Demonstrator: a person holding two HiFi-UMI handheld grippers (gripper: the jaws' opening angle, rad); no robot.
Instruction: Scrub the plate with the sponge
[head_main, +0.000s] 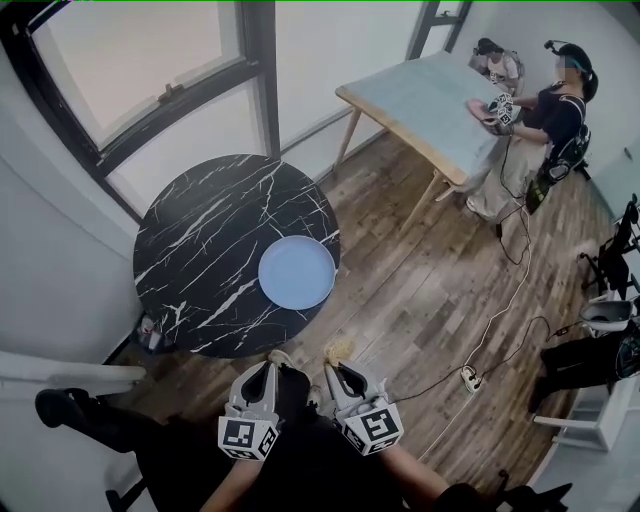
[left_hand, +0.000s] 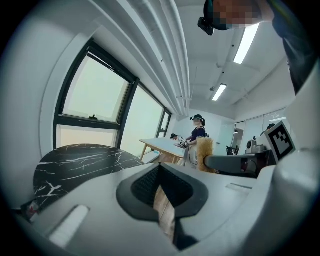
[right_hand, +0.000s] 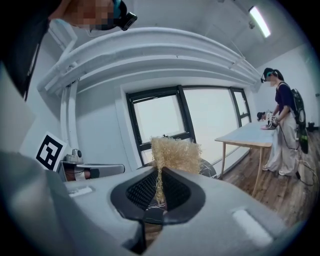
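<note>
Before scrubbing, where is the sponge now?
Head view, bottom centre: the sponge is clamped in the right gripper, just off the table edge, beside the left gripper.

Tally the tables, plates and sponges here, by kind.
Tables: 2, black table, pale table
Plates: 1, blue plate
Sponges: 1, the sponge in the right gripper
Total: 4
</note>
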